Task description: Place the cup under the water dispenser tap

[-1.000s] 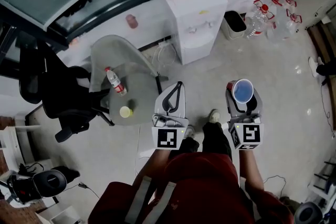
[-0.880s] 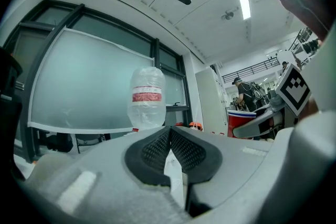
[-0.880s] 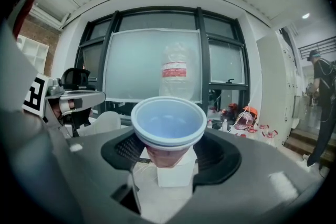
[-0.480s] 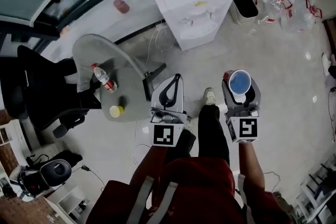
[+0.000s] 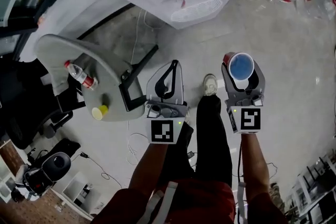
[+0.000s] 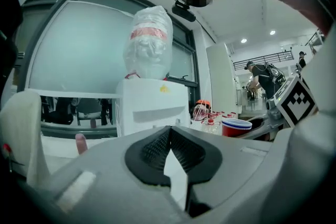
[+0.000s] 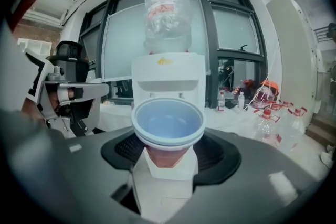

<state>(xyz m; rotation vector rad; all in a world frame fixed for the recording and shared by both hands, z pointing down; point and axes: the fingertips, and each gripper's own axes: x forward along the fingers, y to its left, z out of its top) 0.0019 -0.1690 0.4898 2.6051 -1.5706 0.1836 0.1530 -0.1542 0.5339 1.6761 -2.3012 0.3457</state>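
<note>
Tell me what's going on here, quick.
A person holds a gripper in each hand, facing a white water dispenser. The right gripper is clamped on an upright red cup with a blue inside. The left gripper is shut with nothing in it. The cup is held in the air, short of the dispenser.

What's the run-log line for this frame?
right gripper: shut on upright red plastic cup with blue inside | left gripper: shut, empty | white water dispenser: ahead, cup not yet beneath

Red cup, blue inside, upright, seemingly empty, apart from dispenser
</note>
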